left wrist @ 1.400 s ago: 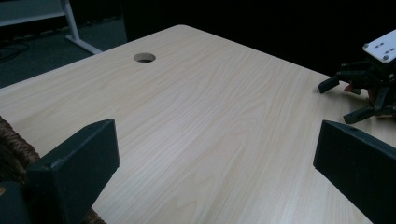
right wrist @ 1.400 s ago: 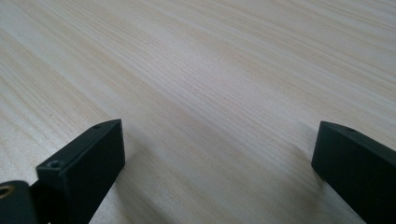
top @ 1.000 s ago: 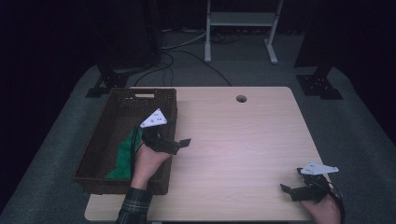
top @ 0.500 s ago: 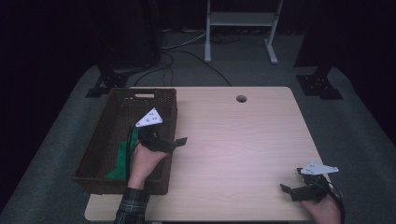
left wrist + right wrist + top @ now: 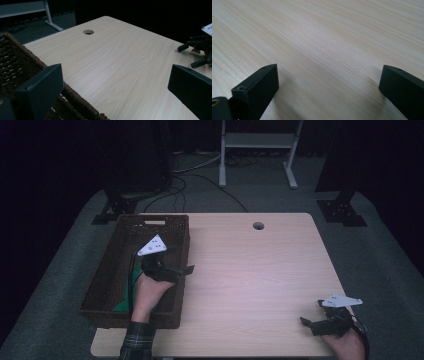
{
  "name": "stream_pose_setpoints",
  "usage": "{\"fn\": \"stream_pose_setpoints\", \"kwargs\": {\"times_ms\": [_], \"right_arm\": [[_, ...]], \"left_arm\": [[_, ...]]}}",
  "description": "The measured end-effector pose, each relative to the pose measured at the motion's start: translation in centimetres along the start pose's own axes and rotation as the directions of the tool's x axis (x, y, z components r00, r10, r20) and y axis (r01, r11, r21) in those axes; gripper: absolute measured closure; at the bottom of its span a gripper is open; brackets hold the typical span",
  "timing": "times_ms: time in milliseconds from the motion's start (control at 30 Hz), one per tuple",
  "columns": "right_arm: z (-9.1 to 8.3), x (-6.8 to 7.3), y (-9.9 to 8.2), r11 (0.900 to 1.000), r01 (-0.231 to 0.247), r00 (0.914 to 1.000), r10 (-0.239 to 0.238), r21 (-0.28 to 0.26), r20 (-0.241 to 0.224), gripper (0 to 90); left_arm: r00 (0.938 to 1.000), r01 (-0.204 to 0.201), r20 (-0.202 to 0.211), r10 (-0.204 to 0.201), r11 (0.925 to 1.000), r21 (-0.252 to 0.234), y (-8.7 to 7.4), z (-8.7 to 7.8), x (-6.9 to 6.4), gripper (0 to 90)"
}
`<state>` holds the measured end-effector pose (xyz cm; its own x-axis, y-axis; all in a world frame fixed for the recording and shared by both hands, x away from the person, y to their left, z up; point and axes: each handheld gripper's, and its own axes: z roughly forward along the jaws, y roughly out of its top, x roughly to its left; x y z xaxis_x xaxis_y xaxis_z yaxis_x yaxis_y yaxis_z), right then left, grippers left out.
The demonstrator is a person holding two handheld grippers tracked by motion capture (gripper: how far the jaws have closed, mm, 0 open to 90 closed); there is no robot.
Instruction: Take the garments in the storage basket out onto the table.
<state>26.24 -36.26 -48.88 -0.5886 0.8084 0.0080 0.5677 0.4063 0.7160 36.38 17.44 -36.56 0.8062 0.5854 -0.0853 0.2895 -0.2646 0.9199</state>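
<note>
Left hand-held gripper (image 5: 177, 262) gapes wide, empty, over the dark brown woven wicker basket's (image 5: 107, 280) rim; right hand-held gripper (image 5: 312, 315) rests wide open on the pale wooden tabletop (image 5: 250, 270)

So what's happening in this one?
A person works at a wooden table with a gripper in each hand. The left gripper hangs open over the right rim of a dark wicker basket, where a green cloth lies inside. The jaws hold nothing. The right gripper rests open on the table's near right corner, also holding nothing.
</note>
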Motion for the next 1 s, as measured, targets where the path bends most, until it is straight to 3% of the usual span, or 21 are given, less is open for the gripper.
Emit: {"fn": "stream_pose_setpoints", "kwargs": {"times_ms": [1000], "right_arm": [[0.0,0.0,0.0,1.0,0.0,1.0,0.0,0.0,0.0,1.4]], "left_arm": [[0.9963,0.016,-0.084,-0.016,0.9998,0.006,-0.8,-3.3,2.1,0.0]]}}
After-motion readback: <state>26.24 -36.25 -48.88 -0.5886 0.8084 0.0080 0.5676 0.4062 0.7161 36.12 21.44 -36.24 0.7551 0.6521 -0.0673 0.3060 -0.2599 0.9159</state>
